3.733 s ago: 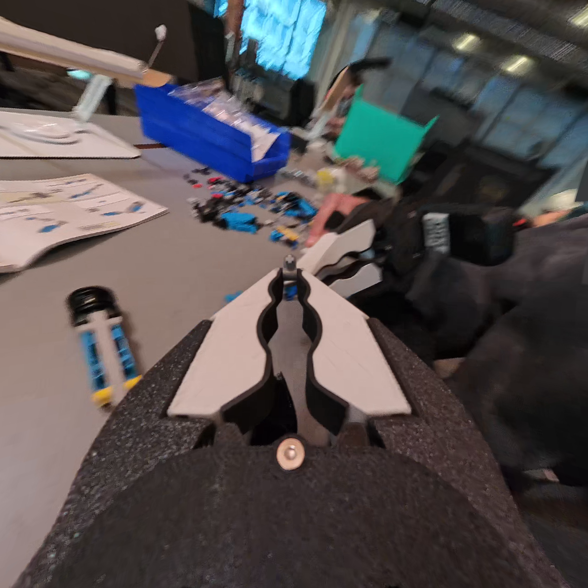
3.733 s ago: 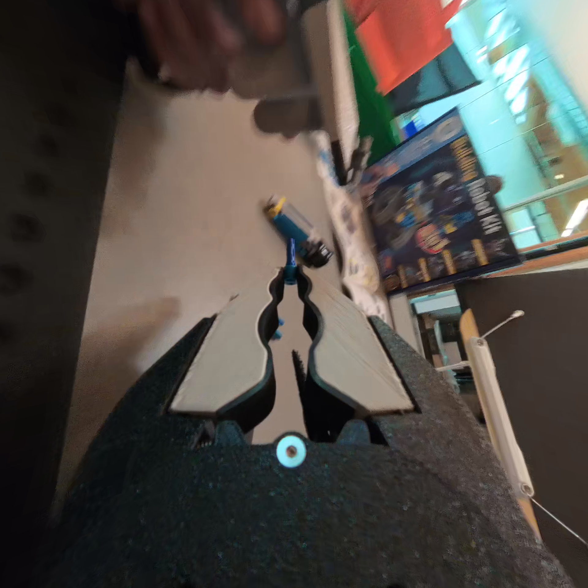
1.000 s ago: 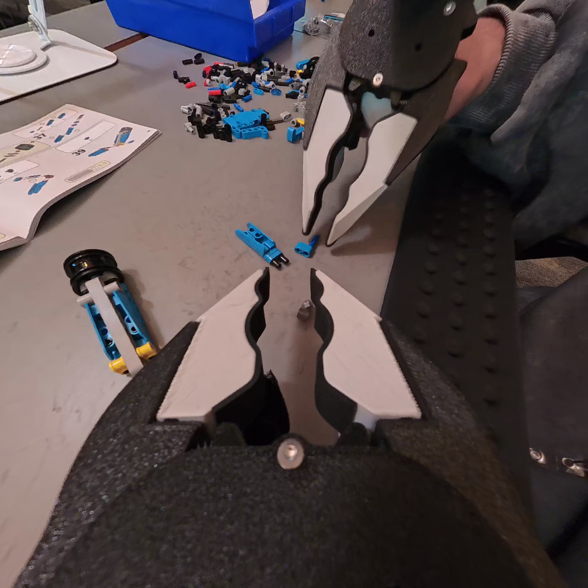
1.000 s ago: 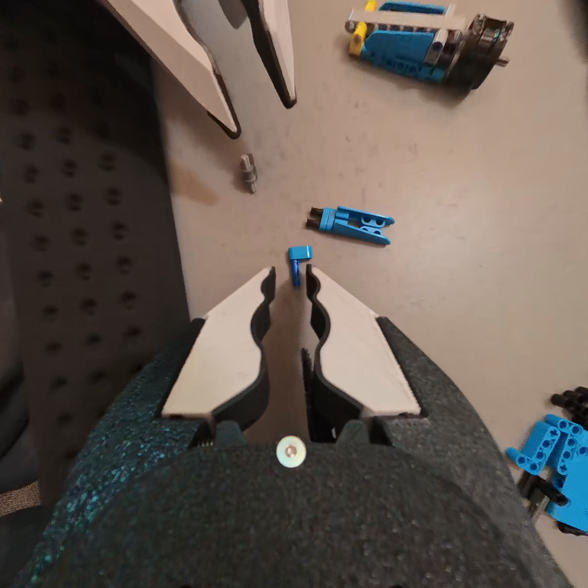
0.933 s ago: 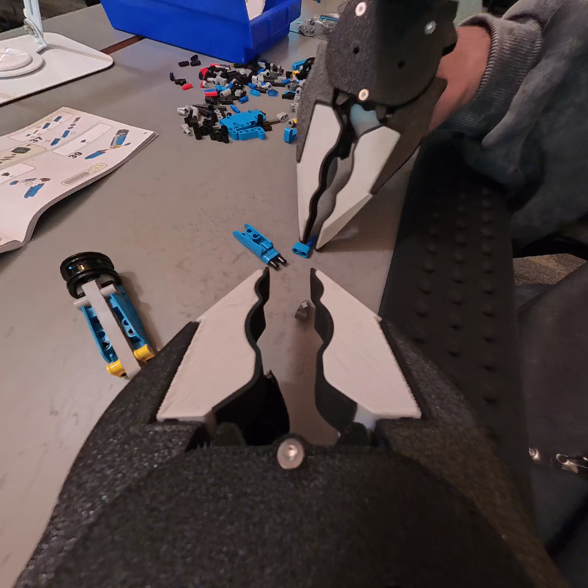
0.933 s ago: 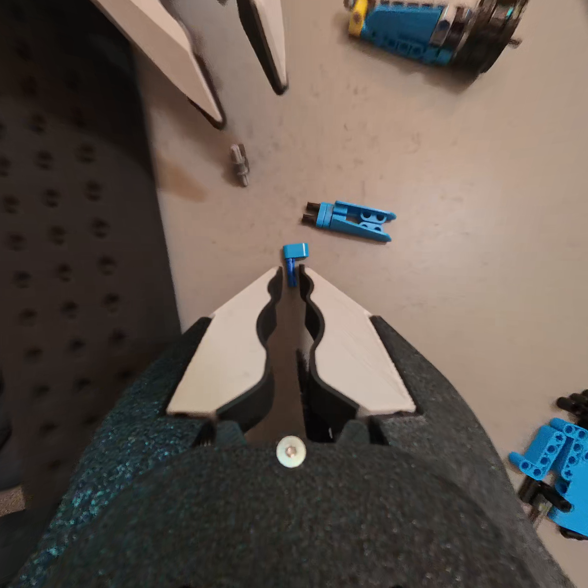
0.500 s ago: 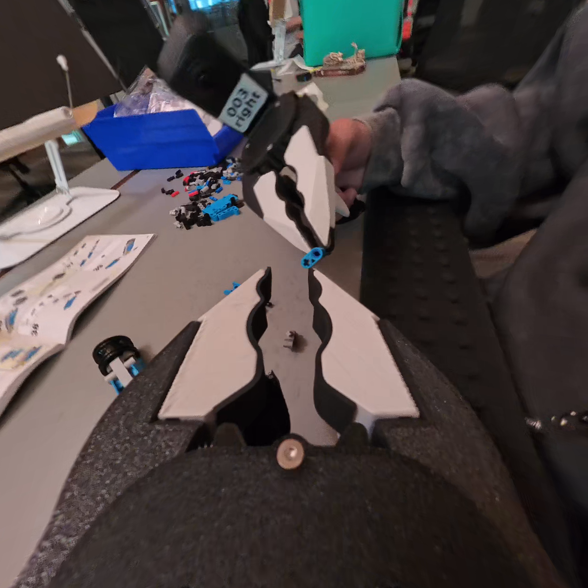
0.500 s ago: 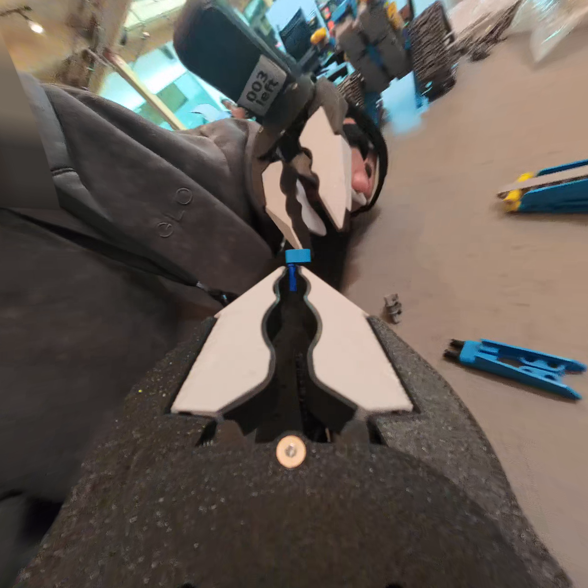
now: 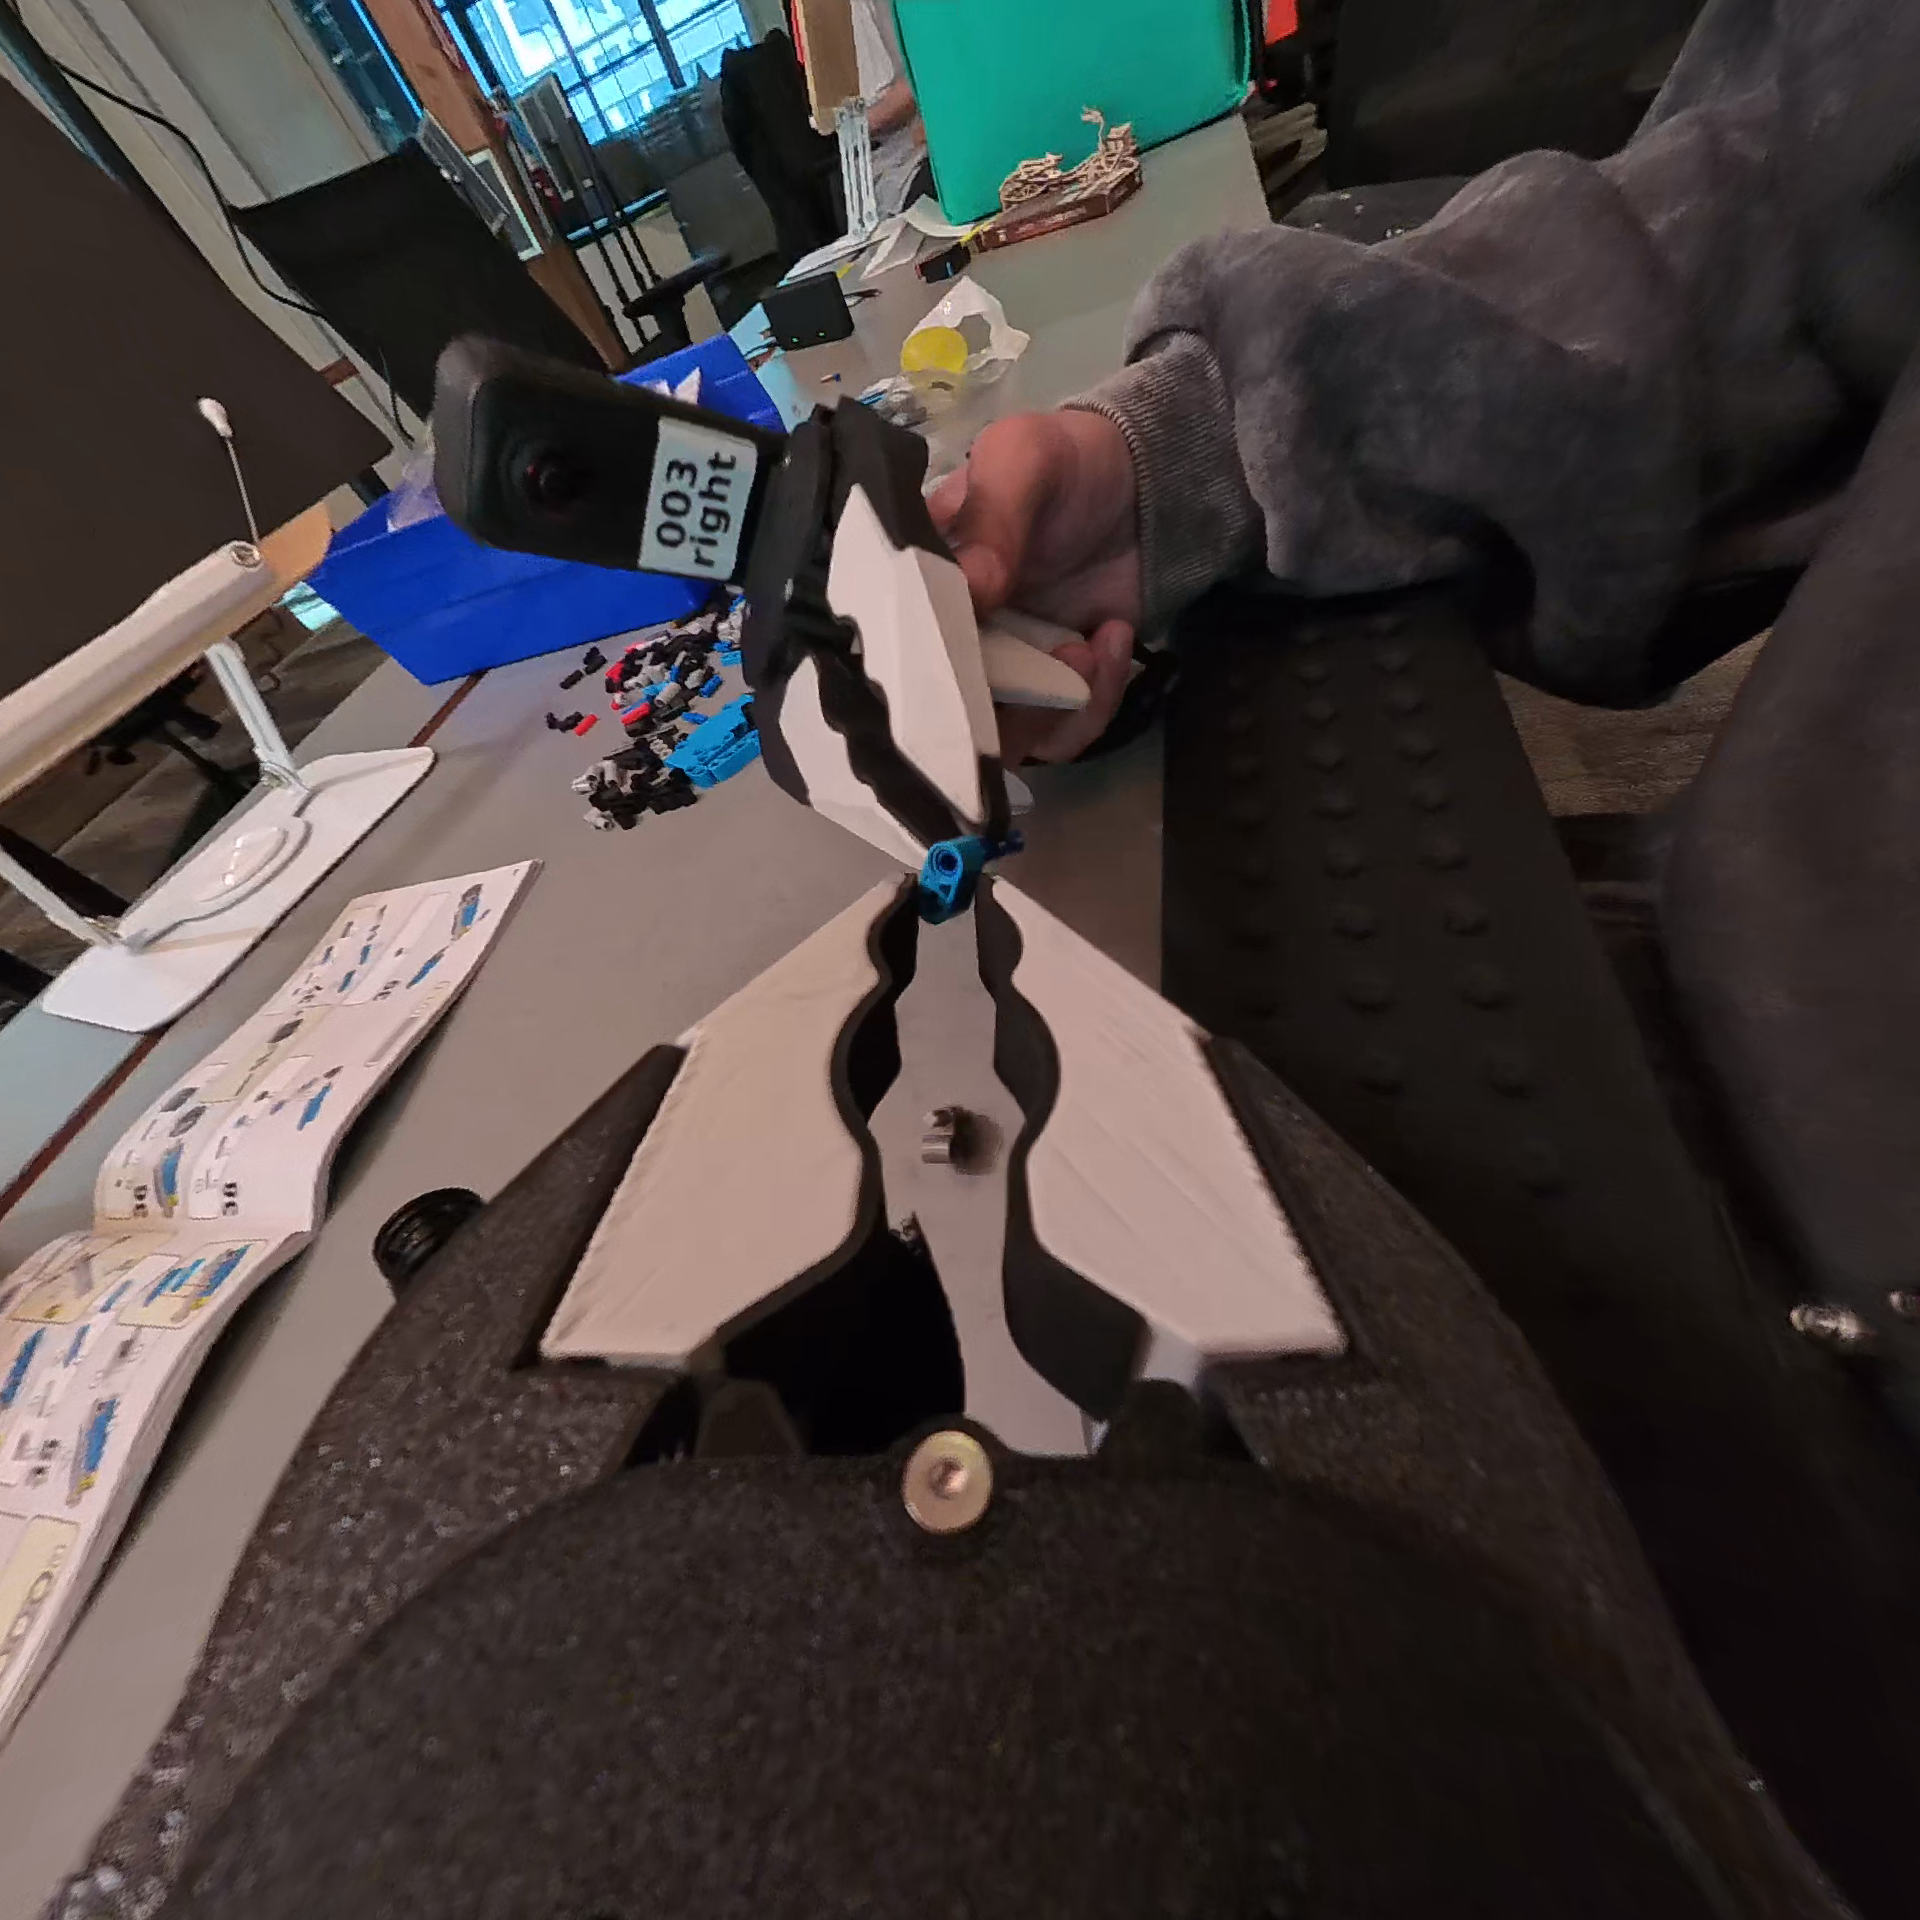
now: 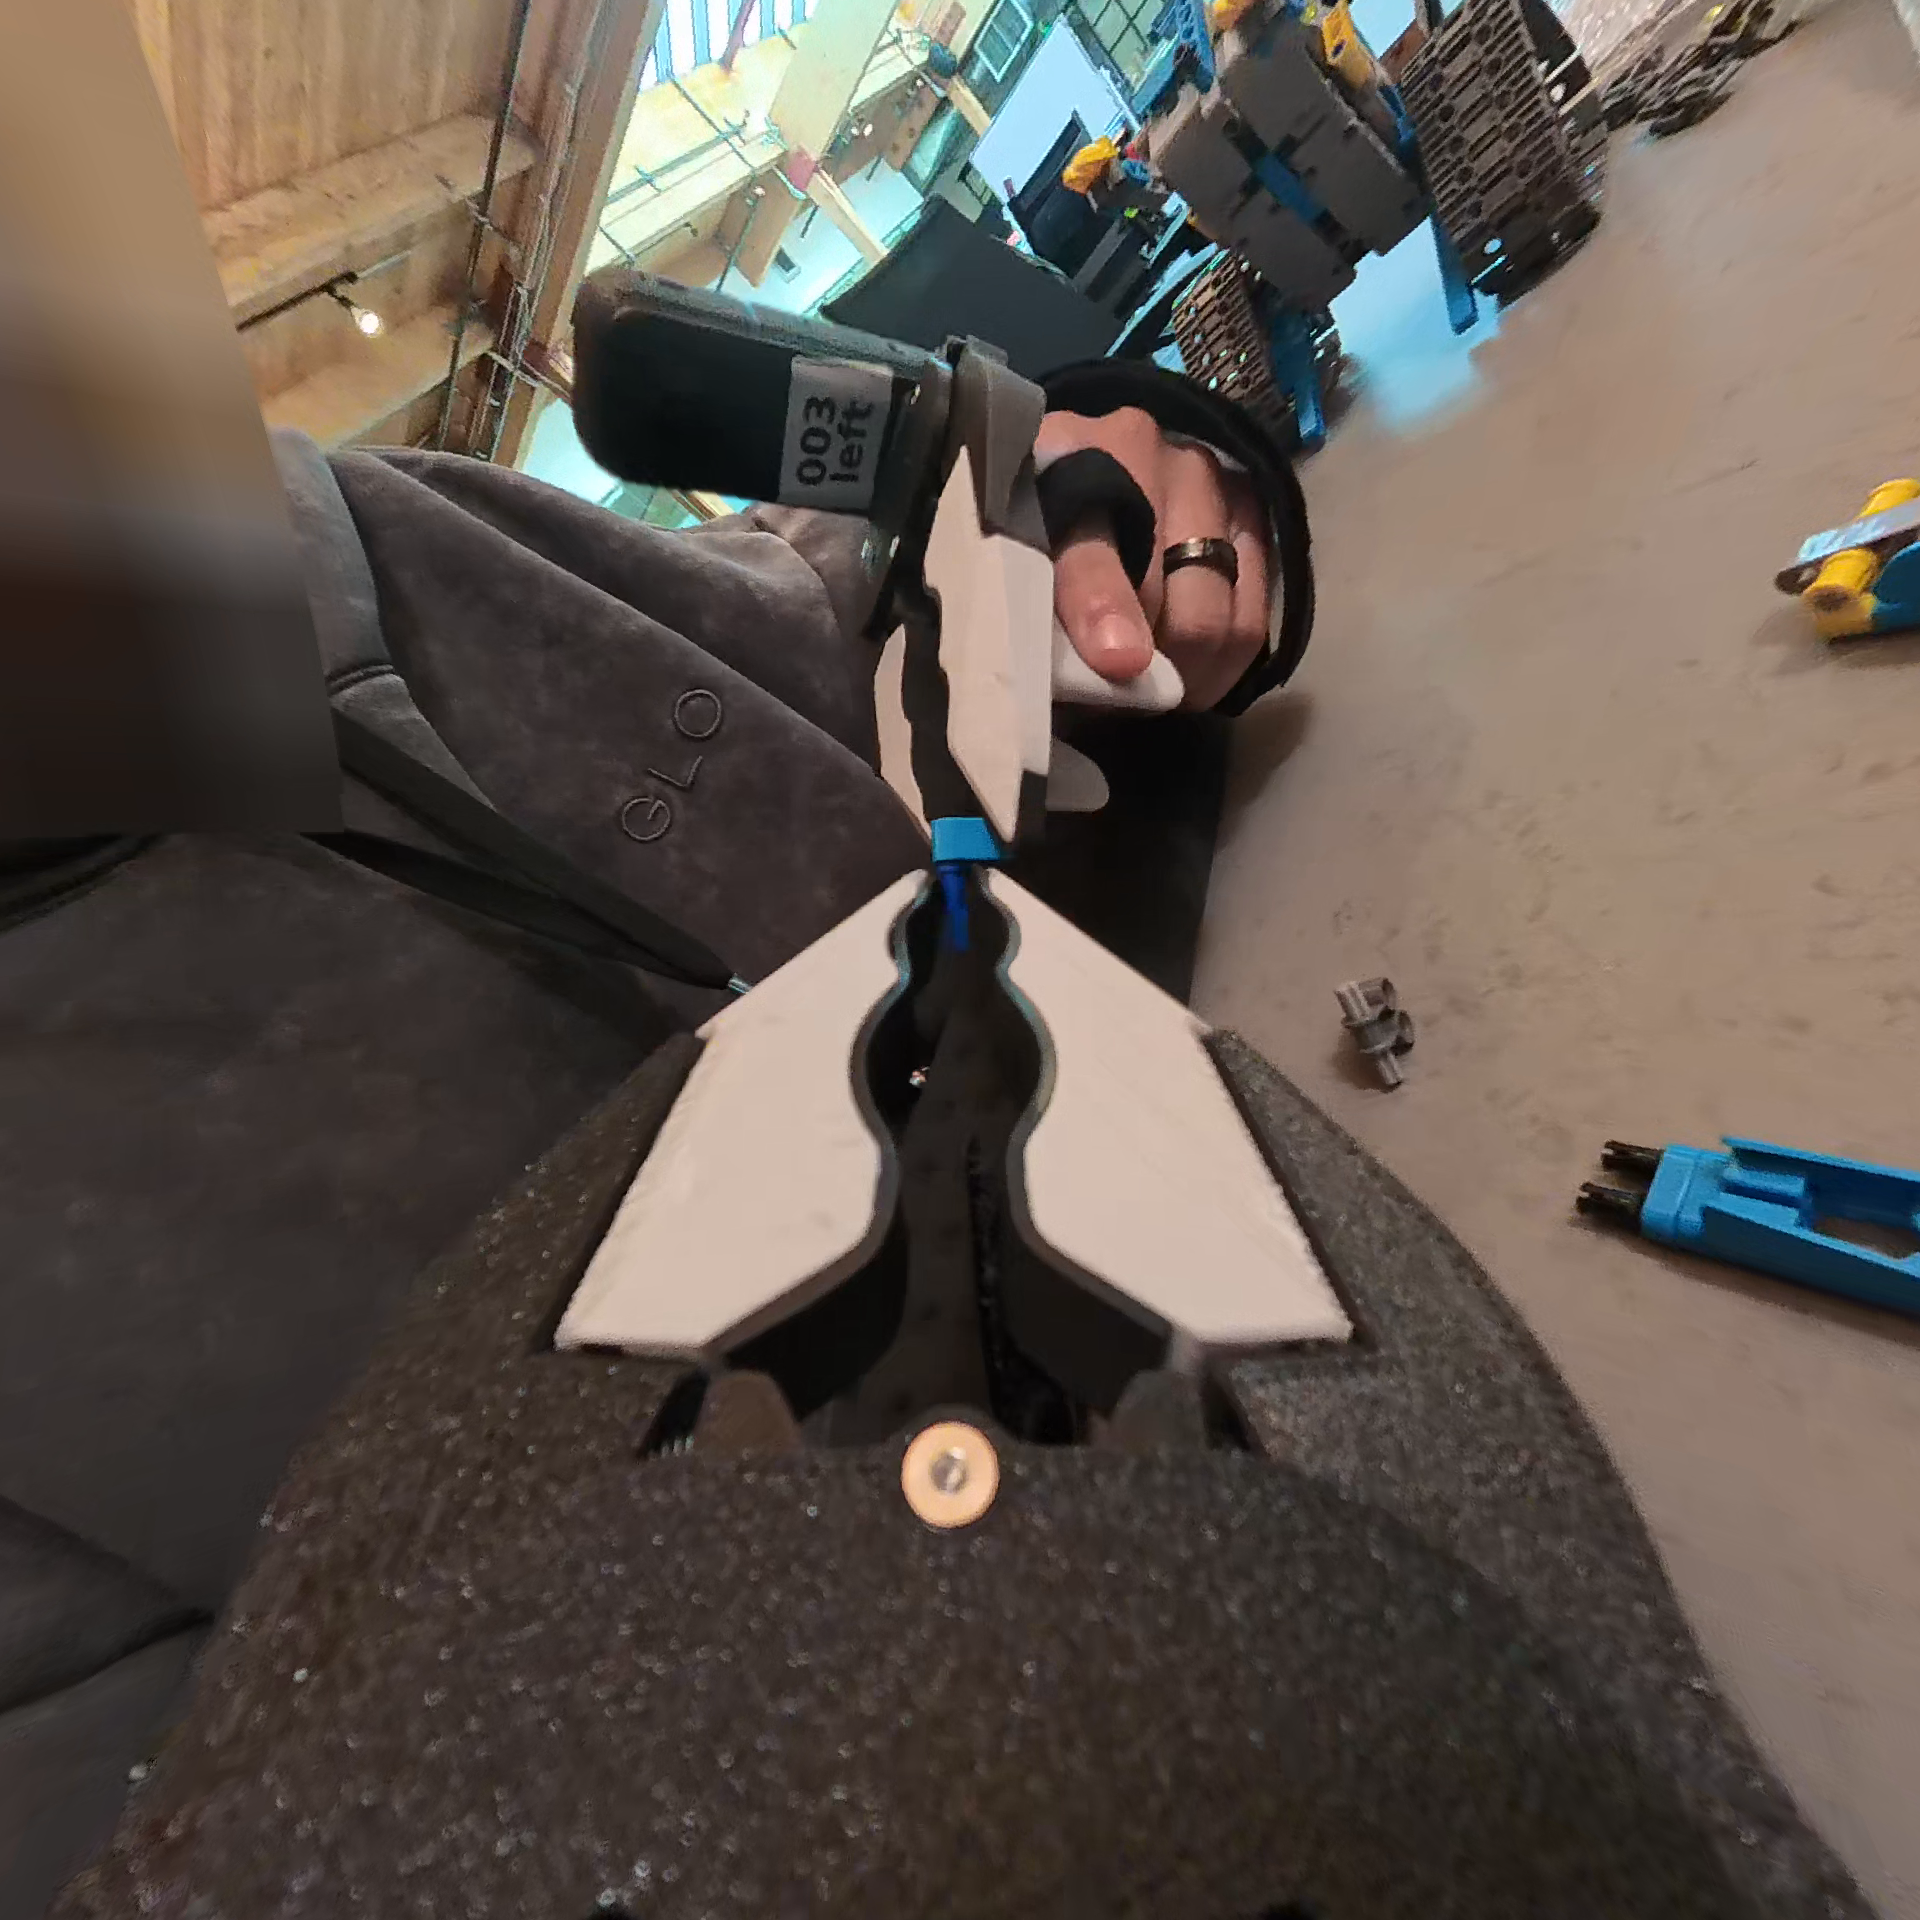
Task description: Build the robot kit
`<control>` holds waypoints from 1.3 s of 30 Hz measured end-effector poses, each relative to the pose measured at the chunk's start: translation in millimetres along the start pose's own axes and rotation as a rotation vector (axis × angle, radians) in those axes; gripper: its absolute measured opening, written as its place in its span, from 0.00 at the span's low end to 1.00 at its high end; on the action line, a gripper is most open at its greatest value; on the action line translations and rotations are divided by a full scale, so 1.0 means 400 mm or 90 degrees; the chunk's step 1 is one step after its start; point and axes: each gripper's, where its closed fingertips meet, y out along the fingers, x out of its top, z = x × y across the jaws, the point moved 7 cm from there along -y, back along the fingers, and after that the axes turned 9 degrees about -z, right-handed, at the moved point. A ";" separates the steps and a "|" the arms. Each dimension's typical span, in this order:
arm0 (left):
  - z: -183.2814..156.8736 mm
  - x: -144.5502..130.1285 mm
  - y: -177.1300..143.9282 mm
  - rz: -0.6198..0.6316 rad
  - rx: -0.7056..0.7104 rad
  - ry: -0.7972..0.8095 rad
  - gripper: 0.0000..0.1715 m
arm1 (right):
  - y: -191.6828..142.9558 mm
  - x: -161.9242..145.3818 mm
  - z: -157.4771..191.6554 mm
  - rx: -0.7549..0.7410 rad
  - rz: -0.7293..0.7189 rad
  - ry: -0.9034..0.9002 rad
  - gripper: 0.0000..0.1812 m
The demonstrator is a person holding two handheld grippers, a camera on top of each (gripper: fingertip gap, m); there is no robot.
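My right gripper (image 10: pixel 951 883) is shut on the shaft of a small blue pin piece (image 10: pixel 961 840) and holds it in the air above the grey table (image 9: pixel 623 935). My left gripper (image 9: pixel 945 894) meets it tip to tip, and its fingertips have closed in on the head of the same blue piece (image 9: pixel 951 868). The right gripper (image 9: pixel 961 831) shows in the left wrist view, tilted down toward me. The left gripper (image 10: pixel 971 816) shows in the right wrist view, held by a hand with a ring. A small grey pin (image 9: pixel 940 1135) lies on the table under the left jaws.
A blue connector with black pins (image 10: pixel 1766 1210) and a blue-and-yellow wheel assembly (image 10: pixel 1860 566) lie on the table. An open booklet (image 9: pixel 208 1091), a pile of loose pieces (image 9: pixel 665 727), a blue bin (image 9: pixel 499 592) and a lamp base (image 9: pixel 229 862) stand farther left. A black dimpled pad (image 9: pixel 1351 935) borders the right. Only a small space, under 4 cm, lies between the two pairs of fingers.
My right gripper shut on the blue pin on the table and lifted it. My left gripper let the grey pin go earlier, rose with jaws open, and has now narrowed onto the blue piece's head.
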 end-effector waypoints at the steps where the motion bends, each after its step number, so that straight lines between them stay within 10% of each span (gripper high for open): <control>1: 0.002 0.003 -0.003 -0.009 -0.010 -0.029 0.06 | -0.001 0.002 0.005 -0.002 0.001 -0.021 0.04; 10: 0.043 0.047 -0.049 -0.249 -0.421 -0.618 0.05 | 0.023 0.050 0.123 0.034 -0.035 -0.442 0.11; 19: -0.070 0.094 -0.039 -0.211 -0.708 -0.618 0.05 | 0.163 0.041 0.171 0.210 0.166 -0.461 0.12; 39: -0.049 0.092 -0.043 -0.233 -0.755 -0.724 0.06 | 0.187 0.023 0.198 0.246 0.099 -0.474 0.05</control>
